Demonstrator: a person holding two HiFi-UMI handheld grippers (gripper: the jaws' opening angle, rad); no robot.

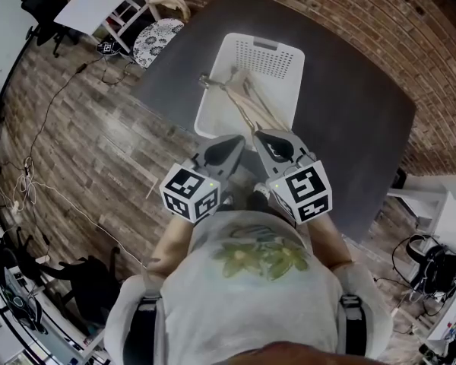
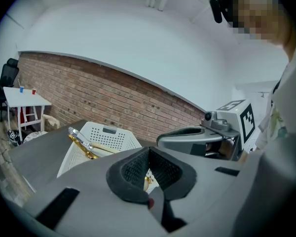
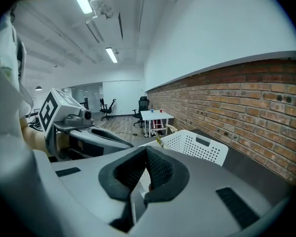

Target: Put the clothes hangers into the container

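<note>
In the upper middle of the head view, the wooden clothes hangers (image 1: 247,97) lie in the white perforated basket (image 1: 264,46) on the dark table (image 1: 357,105), metal hooks poking over its left rim; a knock there could tip them out. Just below, the left gripper (image 1: 238,140) and right gripper (image 1: 261,136) have jaws pressed together, empty

Your container (image 1: 270,58) is white, dotted with small holes; the hangers (image 1: 245,97) are pale tan; the worktop (image 1: 349,105) is dark grey. Your grey left gripper (image 1: 238,141) and right gripper (image 1: 261,135) bear black-and-white marker cubes.
</note>
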